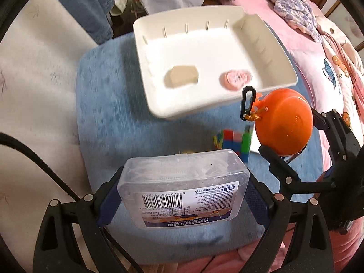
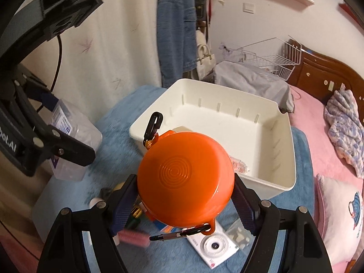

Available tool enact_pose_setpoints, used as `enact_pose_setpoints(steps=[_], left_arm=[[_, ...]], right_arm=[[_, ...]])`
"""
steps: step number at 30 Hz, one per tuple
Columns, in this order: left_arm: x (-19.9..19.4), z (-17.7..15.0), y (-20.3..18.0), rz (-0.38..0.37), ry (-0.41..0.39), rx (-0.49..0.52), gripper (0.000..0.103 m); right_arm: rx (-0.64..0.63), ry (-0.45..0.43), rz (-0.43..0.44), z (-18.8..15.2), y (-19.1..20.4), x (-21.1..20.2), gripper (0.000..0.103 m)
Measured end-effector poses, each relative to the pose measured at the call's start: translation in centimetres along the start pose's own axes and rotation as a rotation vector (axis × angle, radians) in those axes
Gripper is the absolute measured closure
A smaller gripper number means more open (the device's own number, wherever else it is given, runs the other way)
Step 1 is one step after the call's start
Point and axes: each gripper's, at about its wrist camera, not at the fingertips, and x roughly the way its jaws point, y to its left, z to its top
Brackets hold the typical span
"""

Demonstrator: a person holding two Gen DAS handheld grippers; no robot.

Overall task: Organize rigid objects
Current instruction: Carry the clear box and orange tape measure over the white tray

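Observation:
My left gripper [image 1: 182, 193] is shut on a clear plastic box [image 1: 182, 186] with a barcode label, held above the blue mat [image 1: 109, 104]. My right gripper [image 2: 185, 195] is shut on an orange round case [image 2: 185, 177] with a black clip [image 2: 152, 126]; the case also shows in the left wrist view [image 1: 284, 120]. Ahead is a white bin [image 1: 145, 34], also in the right wrist view [image 2: 284, 177]. It holds a beige block [image 1: 180, 76] and a pink heart-shaped piece [image 1: 235, 78]. The clear box shows at the left of the right wrist view [image 2: 72, 141].
On the mat lie coloured cubes [image 1: 236, 141], a white round-dial card [image 2: 213, 246], a pink bristly roller [image 2: 134, 237] and small items under the orange case. A pink bed [image 2: 318, 141], a wire rack [image 2: 273, 56] and hanging jeans [image 2: 175, 27] surround the mat.

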Motion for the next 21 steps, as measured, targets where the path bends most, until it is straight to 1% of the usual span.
enact_pose_setpoints(steps=[5,10,15,17,21], left_arm=[[0.7,1.7,-0.6,0.008,-0.044,-0.030,0.008],[1.2,3.2,-1.5,0.028,-0.123,-0.067,0.008],[1.6,4.2,-2.7,0.051,-0.238,-0.089,0.008],[2.0,4.7,-2.9,0.042,-0.289,-0.117,0.008],[3.1,5.5,-3.1,0.043,-0.362,-0.184,0.008]], right_arm=[[0.027,-0.036,0.004,0.8,-2.1,1.0,0.024],[0.046,-0.064,0.013,1.7,-4.5,2.1,0.024],[0.079,-0.099,0.037,2.2,-7.2,3.3,0.024],[0.090,-0.113,0.038,2.3,-8.2,3.9,0.024],[0.129,-0.121,0.037,2.5,-10.0,5.5,0.024]])
